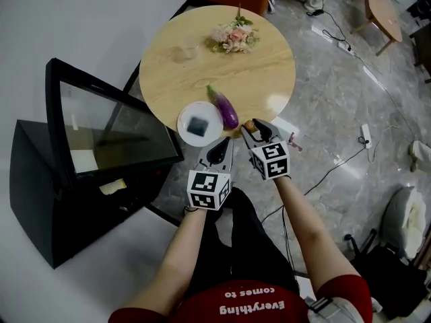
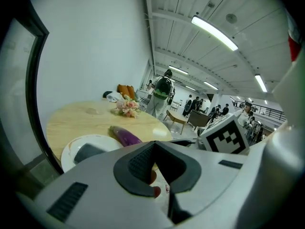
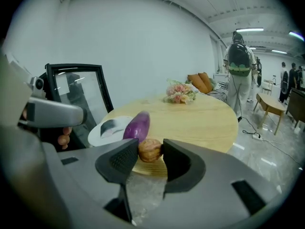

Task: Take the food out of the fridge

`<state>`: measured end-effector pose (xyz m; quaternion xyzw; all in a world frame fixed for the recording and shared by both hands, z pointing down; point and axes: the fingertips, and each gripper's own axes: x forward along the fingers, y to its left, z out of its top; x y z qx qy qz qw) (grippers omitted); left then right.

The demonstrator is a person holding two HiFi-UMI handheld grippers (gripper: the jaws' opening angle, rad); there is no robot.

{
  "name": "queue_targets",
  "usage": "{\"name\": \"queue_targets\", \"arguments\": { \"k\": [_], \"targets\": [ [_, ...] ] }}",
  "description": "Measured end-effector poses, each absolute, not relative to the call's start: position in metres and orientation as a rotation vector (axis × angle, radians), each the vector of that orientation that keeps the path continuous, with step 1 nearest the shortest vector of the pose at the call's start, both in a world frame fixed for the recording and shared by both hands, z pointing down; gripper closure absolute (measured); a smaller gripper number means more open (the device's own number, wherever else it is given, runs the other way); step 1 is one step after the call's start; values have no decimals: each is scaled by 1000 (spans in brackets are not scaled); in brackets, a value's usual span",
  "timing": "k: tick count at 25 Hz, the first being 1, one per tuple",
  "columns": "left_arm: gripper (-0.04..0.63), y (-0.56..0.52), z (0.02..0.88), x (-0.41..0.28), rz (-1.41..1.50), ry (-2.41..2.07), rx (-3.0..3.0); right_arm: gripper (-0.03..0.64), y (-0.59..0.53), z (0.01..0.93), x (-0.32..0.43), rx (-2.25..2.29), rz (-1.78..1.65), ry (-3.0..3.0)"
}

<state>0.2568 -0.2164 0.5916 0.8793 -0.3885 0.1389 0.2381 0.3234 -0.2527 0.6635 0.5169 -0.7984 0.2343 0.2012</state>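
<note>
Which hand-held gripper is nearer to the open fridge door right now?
Left. The left hand-held gripper hangs just right of the fridge door; the right hand-held gripper, holding a bread roll, is farther right, by the table edge.

Shirt (image 1: 250,300), red: white print across it reads "Everything comes to" (upside down in head view).

A flower bouquet (image 1: 233,36) lies on the round wooden table (image 1: 269,66), a power strip (image 1: 366,134) on the marble floor (image 1: 337,99).
</note>
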Motion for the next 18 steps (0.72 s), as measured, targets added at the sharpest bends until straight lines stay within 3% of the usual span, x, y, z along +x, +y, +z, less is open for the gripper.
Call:
{"name": "queue_targets", "arguments": {
  "k": [18],
  "targets": [
    [598,-214,610,262,399,-1030,2401,445,-251,653,328,1522,618,-2242]
  ]
}}
